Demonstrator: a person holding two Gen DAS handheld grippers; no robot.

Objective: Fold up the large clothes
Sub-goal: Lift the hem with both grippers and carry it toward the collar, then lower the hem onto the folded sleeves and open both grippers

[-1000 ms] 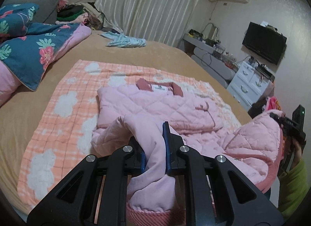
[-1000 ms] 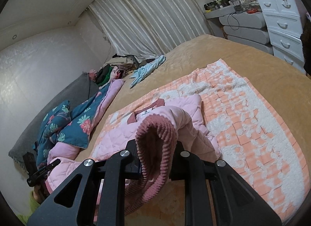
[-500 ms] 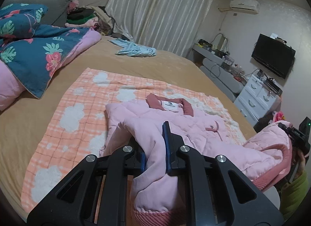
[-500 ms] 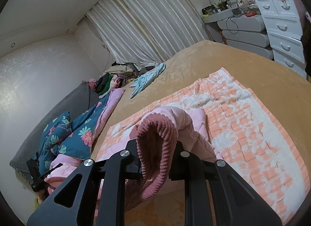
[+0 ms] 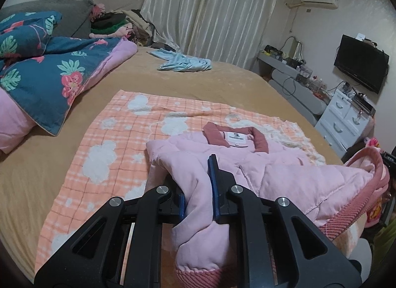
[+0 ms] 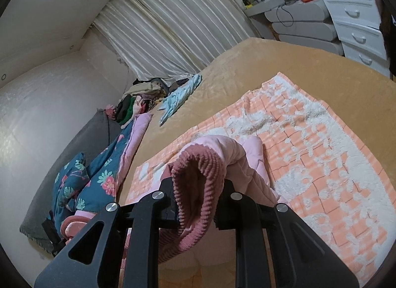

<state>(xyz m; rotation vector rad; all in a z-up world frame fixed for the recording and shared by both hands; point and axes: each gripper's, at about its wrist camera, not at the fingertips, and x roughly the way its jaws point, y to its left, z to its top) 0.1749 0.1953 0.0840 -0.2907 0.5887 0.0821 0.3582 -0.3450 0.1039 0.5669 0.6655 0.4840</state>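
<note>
Item: pink quilted jacket (image 5: 284,164), dark-pink collar and white neck label uppermost, lying partly on an orange-and-white checked blanket (image 5: 106,144) spread over a tan bed (image 5: 222,82).

Left tool (image 5: 199,184): jaws closed on a fold of the jacket's pink fabric, a ribbed cuff hanging below the grip.

Right tool (image 6: 198,189): jaws clamped on the jacket's dark-pink ribbed hem, which bunches up between them; the quilted body trails from it onto the blanket. In the left wrist view this tool shows only at the far right edge, possibly with a hand behind it.

Also present: floral blue quilt (image 5: 49,65) at the bed's left side; light-blue garment (image 5: 185,62) near the curtains (image 5: 210,10); wall television (image 5: 361,65); white drawers (image 6: 358,15).
</note>
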